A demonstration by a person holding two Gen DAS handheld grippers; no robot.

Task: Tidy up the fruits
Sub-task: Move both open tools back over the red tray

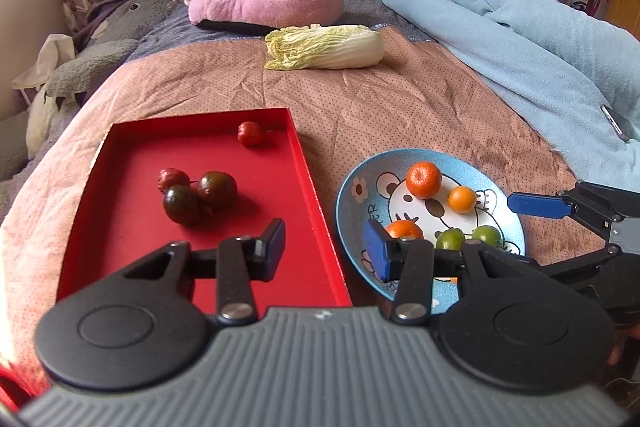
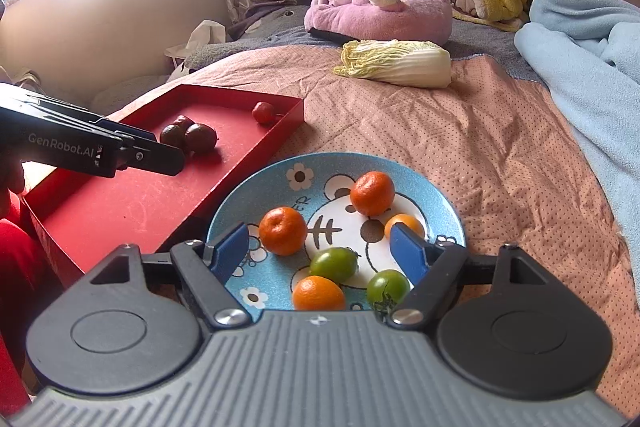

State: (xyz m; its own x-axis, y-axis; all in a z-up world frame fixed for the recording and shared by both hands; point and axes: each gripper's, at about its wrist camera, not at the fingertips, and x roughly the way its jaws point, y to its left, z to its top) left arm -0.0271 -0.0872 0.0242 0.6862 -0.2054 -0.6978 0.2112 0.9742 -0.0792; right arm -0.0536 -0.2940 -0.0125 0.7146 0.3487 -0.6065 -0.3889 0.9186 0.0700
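**Both claws empty over tray and plate**

The right claw [image 2: 320, 247] stands spread wide with nothing between its pads, hovering over the blue plate [image 2: 448, 223] on the bed [image 2: 500, 163]. Below and ahead of it lie 4 orange fruits [image 2: 372, 193] and 2 green fruits [image 2: 334, 264]. The left claw [image 1: 326, 247] is parted and grasps nothing, hanging over the near right edge of the red tray [image 1: 132, 247]. Ahead and left of it sit 2 dark fruits [image 1: 216, 189] and 2 red fruits [image 1: 251, 133].
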